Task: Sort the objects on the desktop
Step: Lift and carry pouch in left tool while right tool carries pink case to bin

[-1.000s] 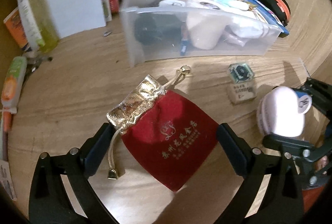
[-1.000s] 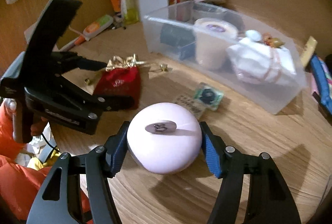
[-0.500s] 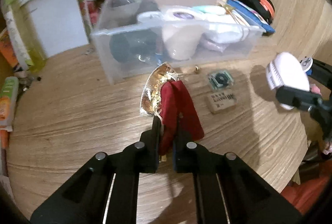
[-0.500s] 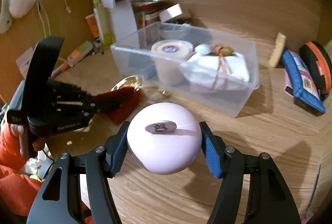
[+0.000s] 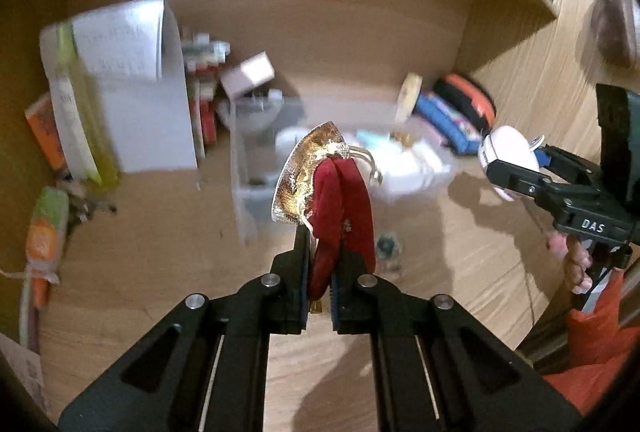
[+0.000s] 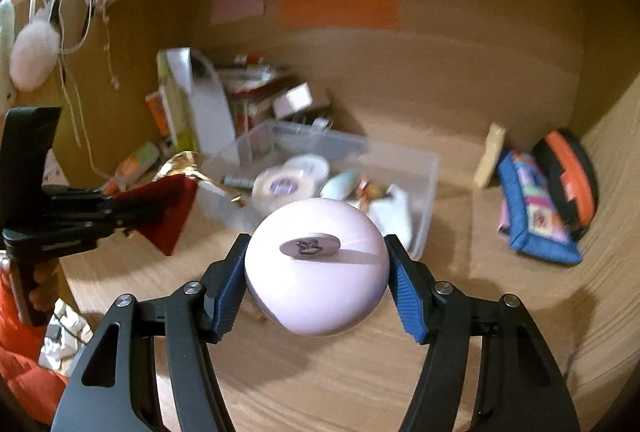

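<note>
Wooden desk (image 6: 460, 372) fills the lower part of both views, set in a wooden alcove. Back wall (image 6: 460, 44) carries pink, green and orange paper notes; a shelf edge runs overhead.

Clear plastic bin (image 6: 424, 192) sits on the desk towards the back, open-topped. Contents seen from the right wrist view: a white tape roll (image 6: 280, 186) with a purple core label, a pale round item beside it, a white wrapped bundle (image 6: 394, 210) at the near right corner, and some small gold-and-red pieces on top of that. Far end of the bin is blurred and cannot be read.

Left of the bin: an upright white paper holder (image 5: 148, 112) with sheets in it, a stack of boxes and books behind. Right of the bin, well apart, against the wall: a blue patterned pouch (image 6: 536, 216) and a black-and-orange case (image 6: 568, 180), touching each other.

Right gripper (image 6: 316, 284): jaws partly spread, blue pads pressed on both sides of a round pale-lilac case (image 6: 316, 292), held clear of the desk, in front of the bin.

Left gripper (image 5: 320, 272): jaws closed tight on a red velvet pouch (image 5: 344, 208) with a gold top, lifted off the desk, gold end pointing towards the bin, cord hanging loose.

A small dark packet (image 5: 386, 246) lies on the desk beneath the pouch, blurred.
</note>
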The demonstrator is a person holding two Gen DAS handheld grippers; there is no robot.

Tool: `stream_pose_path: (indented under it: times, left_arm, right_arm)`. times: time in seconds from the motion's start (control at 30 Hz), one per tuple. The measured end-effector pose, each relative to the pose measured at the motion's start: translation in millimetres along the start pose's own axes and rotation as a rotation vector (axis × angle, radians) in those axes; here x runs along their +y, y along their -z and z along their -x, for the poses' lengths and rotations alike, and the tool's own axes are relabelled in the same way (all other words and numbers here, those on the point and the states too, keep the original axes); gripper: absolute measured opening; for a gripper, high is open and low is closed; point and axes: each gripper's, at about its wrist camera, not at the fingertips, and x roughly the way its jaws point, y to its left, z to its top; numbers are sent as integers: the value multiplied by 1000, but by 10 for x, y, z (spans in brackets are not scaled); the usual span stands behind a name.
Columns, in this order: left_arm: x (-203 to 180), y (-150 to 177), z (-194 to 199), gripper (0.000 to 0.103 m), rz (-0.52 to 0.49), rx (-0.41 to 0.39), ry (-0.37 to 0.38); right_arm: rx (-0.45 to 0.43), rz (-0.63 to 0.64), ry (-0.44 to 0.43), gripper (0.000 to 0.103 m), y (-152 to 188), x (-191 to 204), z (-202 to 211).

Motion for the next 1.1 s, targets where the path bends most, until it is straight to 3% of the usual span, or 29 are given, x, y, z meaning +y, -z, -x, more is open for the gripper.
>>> stream_pose_path:
  times: [0.2,0.4,0.7,1.1]
  left_arm:
    - [-79,-313,159,7,-41,-110,-74]
    - [-147,-517,133,7,-73,-147,-98]
    - [-76,-721,-110,7,-33,-135,-105]
    - [65,-809,-609,7,11,-51,-110]
  right_arm:
    - [-74,17,47,61,-279,-45,137]
    - [-104,46,64,61,-509,6,81]
    - [-107,28,68,61,-740,6,-196]
    - [-30,-22,63,61,-813,-166,-725]
